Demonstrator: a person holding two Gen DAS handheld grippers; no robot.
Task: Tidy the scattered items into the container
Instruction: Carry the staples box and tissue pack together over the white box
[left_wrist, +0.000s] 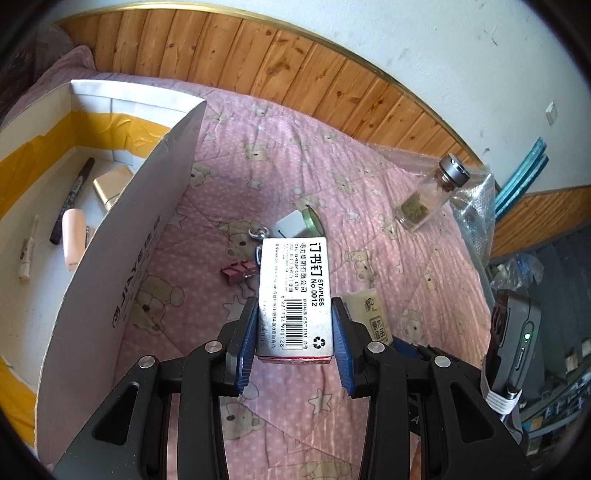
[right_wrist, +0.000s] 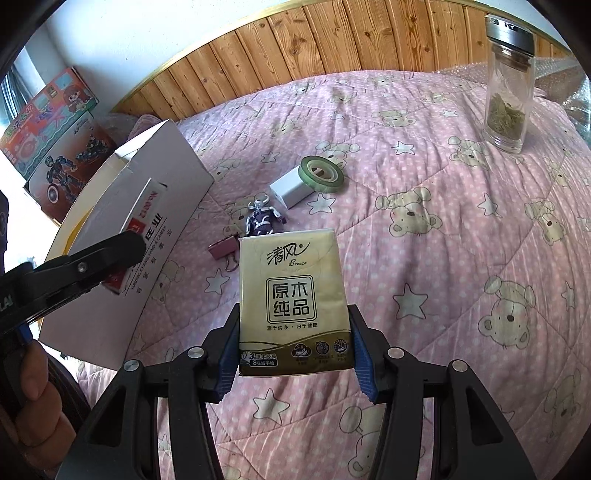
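Left gripper is clamped on the staples box, pads squeezing both sides, box jutting forward above the pink quilt, just right of the white cardboard box. Right gripper grips the golden tissue pack the same way, lifted over the quilt, with keychain figure and tape roll lying beyond it.

Hidden or cut off, as I see it:
- keychain figure: lower half behind my tissue pack; in the left view nearly all behind my staple box.
- tape roll: partly behind charger and staple box.
- carton: near end past the frame edge.
- small print on staple box: unreadable.
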